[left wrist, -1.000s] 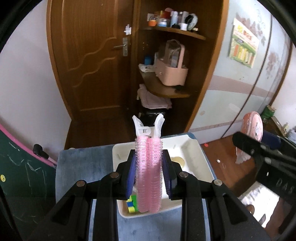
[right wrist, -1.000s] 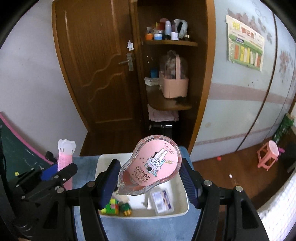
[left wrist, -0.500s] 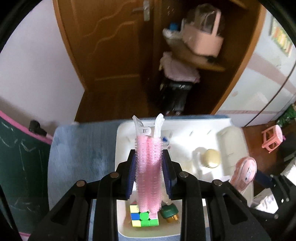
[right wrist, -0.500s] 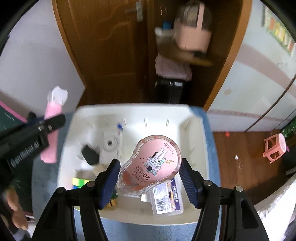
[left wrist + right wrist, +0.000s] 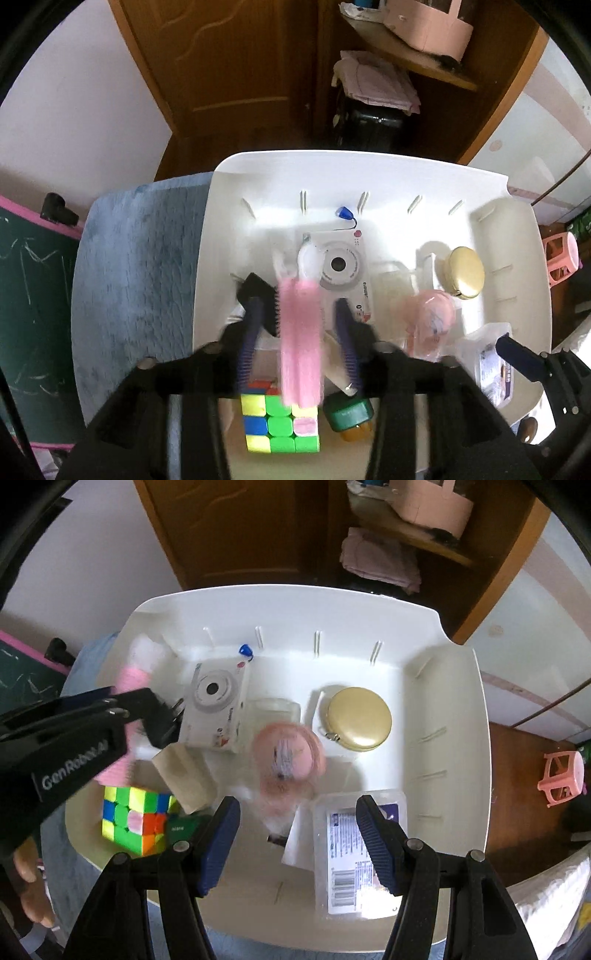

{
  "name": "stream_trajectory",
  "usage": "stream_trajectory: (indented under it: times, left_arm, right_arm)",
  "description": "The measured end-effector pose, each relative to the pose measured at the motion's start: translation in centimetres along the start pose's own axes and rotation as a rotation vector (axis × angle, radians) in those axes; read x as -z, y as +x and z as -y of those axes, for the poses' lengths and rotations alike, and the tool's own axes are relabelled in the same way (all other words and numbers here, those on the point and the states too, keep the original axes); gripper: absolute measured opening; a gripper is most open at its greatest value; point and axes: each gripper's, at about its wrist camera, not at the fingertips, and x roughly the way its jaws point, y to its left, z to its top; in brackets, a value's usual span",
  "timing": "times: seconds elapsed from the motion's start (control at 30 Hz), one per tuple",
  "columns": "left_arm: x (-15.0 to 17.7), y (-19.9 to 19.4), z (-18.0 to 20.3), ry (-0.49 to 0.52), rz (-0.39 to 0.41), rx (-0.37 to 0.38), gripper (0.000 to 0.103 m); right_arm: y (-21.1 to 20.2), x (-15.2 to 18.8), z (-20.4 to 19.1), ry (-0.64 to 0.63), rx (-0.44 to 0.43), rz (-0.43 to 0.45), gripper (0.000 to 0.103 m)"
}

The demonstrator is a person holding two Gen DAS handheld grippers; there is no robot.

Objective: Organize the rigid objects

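Jaws of both grippers stand spread, where half a second ago each was clamped on its load. The left gripper (image 5: 299, 332) has let go of the pink hair roller (image 5: 300, 339), which shows blurred between the parted blue pads (image 5: 251, 336) with gaps on both sides, over the white tray (image 5: 406, 173). The right gripper (image 5: 297, 834) has likewise released the pink tape dispenser (image 5: 290, 755), a smeared pink disc beyond its fingers, near the middle of the tray. Both cameras sit closer over the tray than before, with less of the wooden door (image 5: 229, 55) in view.

Motion blur hides the printed label on the dispenser and the roller's bristles; whether either piece touches the tray floor cannot be told. The roller's lower end covers part of the Rubik's cube (image 5: 280, 424), and the left gripper's body cuts off the cube's near side. In the right wrist view the left gripper hides most of the roller (image 5: 131, 679), leaving only its pink and white tip.

Around the dispenser, still in the tray, lie a white toy camera (image 5: 216, 709) to its left, a round gold case (image 5: 358, 718) to its right, and a clear plastic box (image 5: 354, 853) just nearer, between the right fingers. The cube (image 5: 136, 819) sits in the tray's near left corner beside a green block (image 5: 349, 413). The tray rests on a blue cloth (image 5: 136, 258).
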Motion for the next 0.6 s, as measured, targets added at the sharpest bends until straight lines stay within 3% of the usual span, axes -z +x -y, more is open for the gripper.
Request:
stream_trajectory:
  times: [0.03,0.1,0.37,0.6]
  left_arm:
    - [0.1,-0.5,-0.1,-0.007,0.012,0.001,0.071]
    - [0.4,-1.5,-0.4,-0.019,0.051,-0.005,0.080]
    - [2.4,-5.5,-1.9,-0.028,0.102,-0.010,0.081]
    - [6.6,-11.3,-4.2,-0.023,0.150,-0.006,0.081]
  right_arm:
    - [-0.3,0.1,0.1,0.002,-0.006,0.003,0.070]
    - [-1.1,0.5,0.2,0.011,-0.015,0.012,0.071]
    - [-4.6,3.2,-0.5,0.035,-0.043,0.050,0.071]
    - [-9.3,6.8,-1.9,0.064,-0.056,0.109,0.071]
